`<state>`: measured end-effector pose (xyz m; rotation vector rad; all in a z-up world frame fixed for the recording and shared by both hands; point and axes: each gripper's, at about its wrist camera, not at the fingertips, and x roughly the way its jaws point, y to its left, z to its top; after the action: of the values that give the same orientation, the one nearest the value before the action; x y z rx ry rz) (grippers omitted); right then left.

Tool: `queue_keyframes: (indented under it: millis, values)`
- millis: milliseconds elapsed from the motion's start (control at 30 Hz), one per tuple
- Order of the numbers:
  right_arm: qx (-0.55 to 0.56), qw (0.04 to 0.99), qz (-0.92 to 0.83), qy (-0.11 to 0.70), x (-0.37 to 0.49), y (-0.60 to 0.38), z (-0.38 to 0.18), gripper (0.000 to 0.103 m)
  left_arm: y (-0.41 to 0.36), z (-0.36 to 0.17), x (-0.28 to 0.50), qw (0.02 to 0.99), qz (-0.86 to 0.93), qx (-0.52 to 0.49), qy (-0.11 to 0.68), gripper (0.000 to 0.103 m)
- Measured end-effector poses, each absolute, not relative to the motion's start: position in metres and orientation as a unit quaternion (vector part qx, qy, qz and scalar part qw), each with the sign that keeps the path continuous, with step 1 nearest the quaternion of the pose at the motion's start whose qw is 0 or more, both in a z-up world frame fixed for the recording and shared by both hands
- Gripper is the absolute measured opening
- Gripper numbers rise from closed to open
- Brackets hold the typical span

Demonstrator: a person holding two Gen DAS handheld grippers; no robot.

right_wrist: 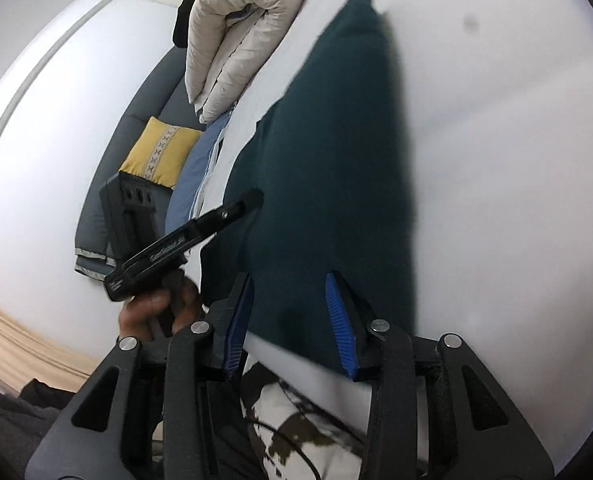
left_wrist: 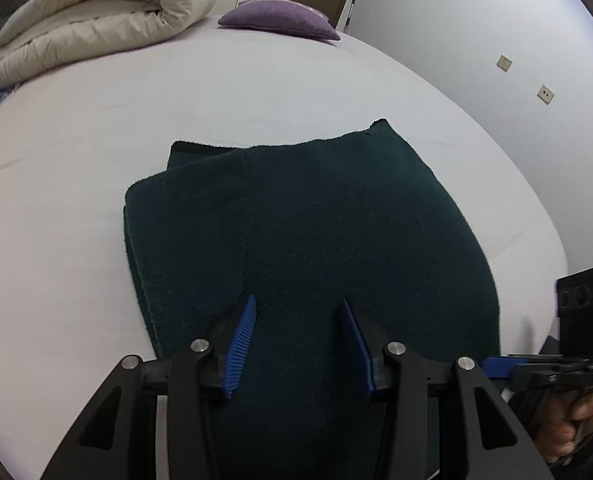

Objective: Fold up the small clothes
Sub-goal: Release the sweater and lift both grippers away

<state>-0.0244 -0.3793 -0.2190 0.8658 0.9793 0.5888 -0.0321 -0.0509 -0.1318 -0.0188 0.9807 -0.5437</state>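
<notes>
A dark green knitted garment (left_wrist: 316, 232) lies folded on the white bed sheet (left_wrist: 96, 160), with a folded edge along its left side. My left gripper (left_wrist: 298, 302) hovers over its near part, jaws apart, with no fabric pinched between the blue pads (left_wrist: 242, 344). In the right wrist view the same garment (right_wrist: 328, 152) stretches away from me. My right gripper (right_wrist: 290, 280) is open above its near edge and holds nothing. A hand (right_wrist: 156, 312) grips the left gripper's handle just left of the garment.
A rolled cream duvet (left_wrist: 96, 16) and a purple cushion (left_wrist: 280, 20) lie at the far end of the bed. A grey sofa with a yellow cushion (right_wrist: 160, 152) stands beside the bed. A patterned cloth (right_wrist: 296, 432) lies below the right gripper. A wall with sockets (left_wrist: 544, 94) is on the right.
</notes>
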Motion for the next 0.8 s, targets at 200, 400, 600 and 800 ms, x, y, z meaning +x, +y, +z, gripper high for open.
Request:
queue_keyframes:
  millis: [200, 400, 600, 800]
  values:
    - [0.363, 0.779, 0.229, 0.457, -0.044, -0.387, -0.201, 0.037, -0.051, -0.128, -0.035, 0.852, -0.253, -0.004, 0.459, 0.048]
    - [0.243, 0.854, 0.162, 0.43, -0.049, -0.373, -0.143, 0.044, -0.05, -0.105, -0.053, 0.875, -0.222, 0.021, 0.43, 0.053]
    - [0.107, 0.925, 0.096, 0.351, -0.059, -0.342, -0.073, 0.058, -0.031, -0.042, -0.094, 0.94, -0.153, 0.052, 0.301, 0.101]
    - [0.076, 0.977, 0.042, 0.196, -0.089, -0.329, -0.005, 0.101, -0.012, 0.029, -0.149, 0.983, -0.06, 0.065, 0.158, 0.103]
